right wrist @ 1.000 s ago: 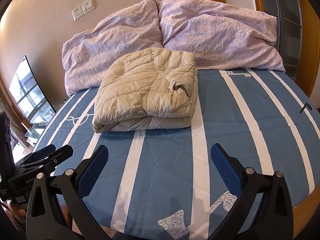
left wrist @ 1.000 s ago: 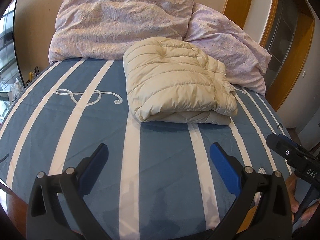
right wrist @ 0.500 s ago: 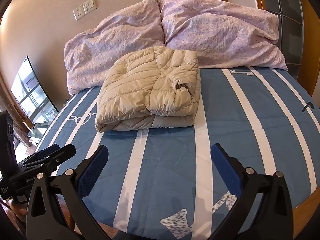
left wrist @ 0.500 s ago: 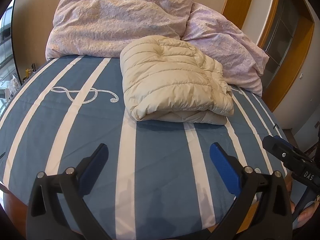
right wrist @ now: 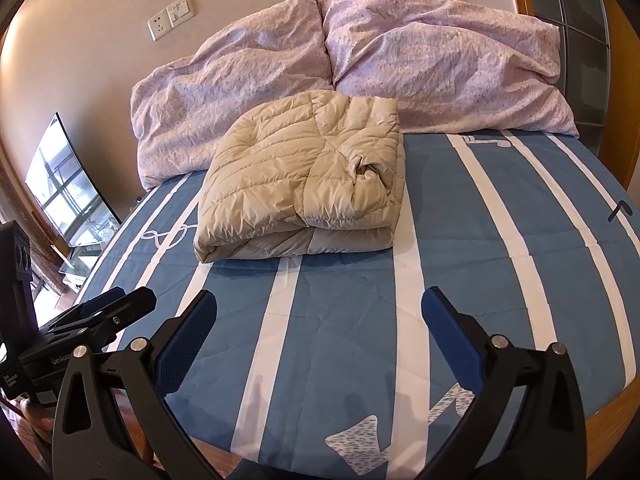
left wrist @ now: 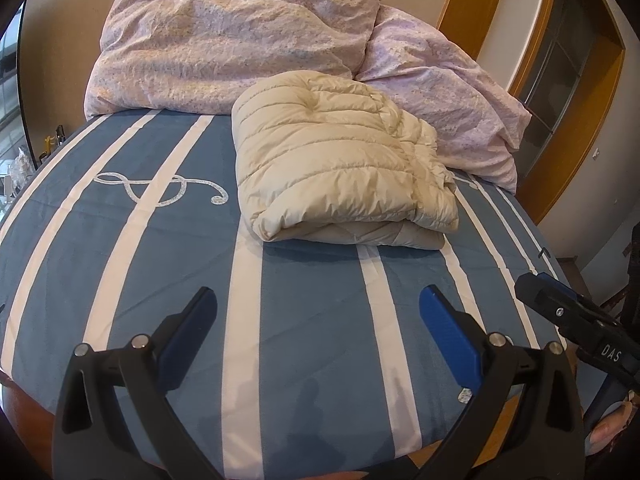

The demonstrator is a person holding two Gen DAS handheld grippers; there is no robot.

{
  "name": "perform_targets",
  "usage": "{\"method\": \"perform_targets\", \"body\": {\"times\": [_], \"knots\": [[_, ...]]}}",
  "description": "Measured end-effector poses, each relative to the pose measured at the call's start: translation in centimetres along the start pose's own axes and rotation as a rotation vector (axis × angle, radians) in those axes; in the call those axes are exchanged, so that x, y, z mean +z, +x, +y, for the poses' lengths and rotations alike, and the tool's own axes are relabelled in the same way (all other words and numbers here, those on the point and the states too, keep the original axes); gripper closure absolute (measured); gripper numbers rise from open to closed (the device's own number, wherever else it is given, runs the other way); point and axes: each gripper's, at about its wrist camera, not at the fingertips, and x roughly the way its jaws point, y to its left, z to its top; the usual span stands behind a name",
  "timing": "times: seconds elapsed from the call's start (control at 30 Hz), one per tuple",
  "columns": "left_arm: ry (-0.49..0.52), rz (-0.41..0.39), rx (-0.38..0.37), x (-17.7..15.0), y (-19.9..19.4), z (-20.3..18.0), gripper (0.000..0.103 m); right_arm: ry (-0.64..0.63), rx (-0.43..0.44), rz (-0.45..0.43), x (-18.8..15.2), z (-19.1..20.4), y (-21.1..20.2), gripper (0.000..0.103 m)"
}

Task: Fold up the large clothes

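I see the folded beige quilted puffer jacket (left wrist: pixel 340 160) lying on the blue white-striped bedspread (left wrist: pixel 312 320), touching the two lilac floral pillows (right wrist: pixel 400 60). It sits slightly nearer in view than a second ago. My left gripper (left wrist: pixel 318 320) and right gripper (right wrist: pixel 319 320) remain spread wide, holding nothing, over the bed's foot.

Glossy quilted jacket (left wrist: pixel 340 160) on matt cotton bedspread (left wrist: pixel 312 320)

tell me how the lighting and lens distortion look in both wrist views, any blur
Left wrist: soft daylight, sharp focus, fisheye bowing the striped bedspread, faint shadow under the folded jacket. Right wrist: same bowing, dark vignette corners, window glare reflecting in the tv screen, jacket crisp, no motion blur.
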Motion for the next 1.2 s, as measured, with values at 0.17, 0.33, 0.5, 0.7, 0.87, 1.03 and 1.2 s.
{"method": "perform_targets", "body": {"times": [0.17, 0.33, 0.5, 0.7, 0.87, 1.03, 1.2], "knots": [[0.001, 0.002, -0.011, 0.06, 0.05, -0.08, 0.002, 0.001, 0.002, 0.001, 0.0, -0.03, 0.12, 0.001], [0.0, 0.004, -0.013, 0.08, 0.1, -0.16, 0.002, 0.006, 0.003, 0.004, -0.05, 0.01, 0.16, 0.001], [-0.001, 0.008, -0.011, 0.05, 0.28, -0.07, 0.002, 0.008, 0.005, 0.006, 0.04, -0.13, 0.19, 0.001], [-0.01, 0.021, -0.033, 0.05, 0.6, 0.02, 0.002, 0.009, 0.005, 0.007, 0.06, -0.17, 0.21, 0.001], [-0.012, 0.022, -0.034, 0.02, 0.63, 0.03, 0.002, 0.013, 0.004, 0.008, -0.02, -0.15, 0.34, 0.001], [-0.012, 0.019, -0.031, -0.03, 0.7, 0.1, 0.002, 0.011, 0.007, 0.009, 0.01, -0.21, 0.36, 0.001], [-0.01, 0.019, -0.03, 0.03, 0.72, 0.12, 0.002, 0.014, 0.006, 0.011, -0.03, -0.24, 0.49, 0.001]]}}
